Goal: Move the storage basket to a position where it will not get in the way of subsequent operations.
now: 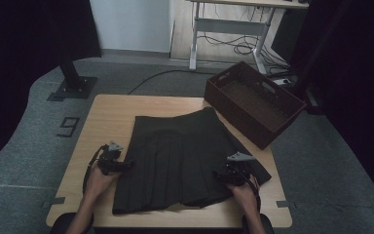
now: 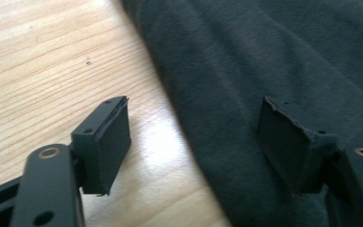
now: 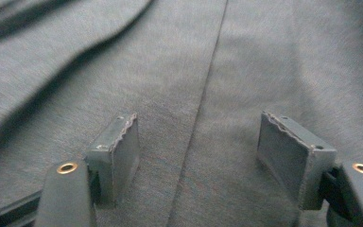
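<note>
Dark pleated skirt spread flat mid-table, crate at two o'clock. Soft, light, floppy; best pinched at side edges. Left gripper spread wide astride nine-o'clock edge; right gripper spread, empty, over cloth at three o'clock.

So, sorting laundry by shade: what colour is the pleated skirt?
Plain dark charcoal skirt; clearest in the high view.

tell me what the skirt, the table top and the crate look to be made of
Skirt: dark matte woven cloth, likely; soft folds, pressed pleats and a stitched seam show. Table top: pale wood or wood-look laminate, smooth with slight sheen; grain lines visible. Crate: dark brown, probably moulded plastic, with rigid walls and handle slots.
</note>
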{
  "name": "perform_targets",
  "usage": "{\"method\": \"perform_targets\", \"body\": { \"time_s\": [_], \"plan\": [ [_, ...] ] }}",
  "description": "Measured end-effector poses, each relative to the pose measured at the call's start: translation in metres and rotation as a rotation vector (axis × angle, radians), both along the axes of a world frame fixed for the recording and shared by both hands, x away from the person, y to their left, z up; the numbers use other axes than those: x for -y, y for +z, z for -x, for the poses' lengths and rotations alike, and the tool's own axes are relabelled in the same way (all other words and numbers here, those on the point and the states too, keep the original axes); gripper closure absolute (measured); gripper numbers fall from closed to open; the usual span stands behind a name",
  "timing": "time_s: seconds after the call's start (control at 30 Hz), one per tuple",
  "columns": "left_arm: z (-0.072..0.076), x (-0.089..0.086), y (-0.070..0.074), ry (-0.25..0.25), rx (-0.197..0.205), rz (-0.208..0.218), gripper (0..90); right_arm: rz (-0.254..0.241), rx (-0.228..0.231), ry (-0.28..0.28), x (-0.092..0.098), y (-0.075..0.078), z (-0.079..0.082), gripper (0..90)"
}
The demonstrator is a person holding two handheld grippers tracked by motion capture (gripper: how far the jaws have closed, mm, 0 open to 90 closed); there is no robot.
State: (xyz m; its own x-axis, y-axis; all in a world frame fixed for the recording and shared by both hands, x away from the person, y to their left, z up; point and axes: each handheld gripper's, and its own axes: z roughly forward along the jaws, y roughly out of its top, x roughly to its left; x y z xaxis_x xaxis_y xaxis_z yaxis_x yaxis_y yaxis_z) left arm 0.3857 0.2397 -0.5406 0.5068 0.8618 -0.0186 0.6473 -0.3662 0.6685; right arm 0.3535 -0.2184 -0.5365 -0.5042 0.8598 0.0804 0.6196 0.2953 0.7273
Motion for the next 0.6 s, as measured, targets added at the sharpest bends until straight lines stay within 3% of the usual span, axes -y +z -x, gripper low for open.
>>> {"method": "perform_targets", "body": {
  "time_s": [0.07,0.2,0.6],
  "plan": [
    [0.004,0.001,-0.001,0.011,0.002,0.006,29.4,0.037,-0.011,-0.002,-0.004,-0.005,-0.001,28.6],
    [0.015,0.003,-0.002,0.012,0.012,0.007,29.6,0.053,-0.001,-0.014,0.0,-0.009,-0.002,26.4],
    [0.048,0.02,-0.003,-0.009,0.02,0.012,29.9,0.061,0.032,-0.027,0.023,-0.012,-0.004,28.2]
  ]
}}
